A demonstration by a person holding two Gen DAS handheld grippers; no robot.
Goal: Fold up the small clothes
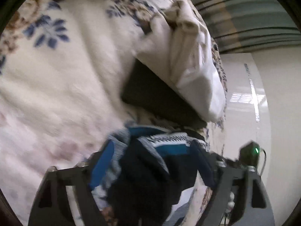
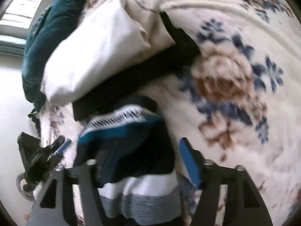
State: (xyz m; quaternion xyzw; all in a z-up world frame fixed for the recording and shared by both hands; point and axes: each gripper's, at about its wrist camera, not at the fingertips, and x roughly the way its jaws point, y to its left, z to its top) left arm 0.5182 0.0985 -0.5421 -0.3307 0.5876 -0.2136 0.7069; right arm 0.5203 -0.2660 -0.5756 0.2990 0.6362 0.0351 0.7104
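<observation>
**Nearly there: one garment bundled, the stack waiting**

Here we find the small navy, blue and grey knitted garment with the white zigzag band (image 1: 150, 162) lying bunched on the cream fleece blanket with blue and brown flowers (image 1: 62, 86). Our left gripper (image 1: 150, 169) stands spread around it, fingers either side, not pressing. Our right gripper (image 2: 146, 162) is likewise spread, its blue pad clear of the cloth. We judge the fold roughly made but untidy. Just beyond lie a folded white cloth (image 2: 97, 56) atop a flat dark folded piece (image 2: 143, 75), which look already done. What remains, we think, is squaring this bundle and adding it to them.
</observation>
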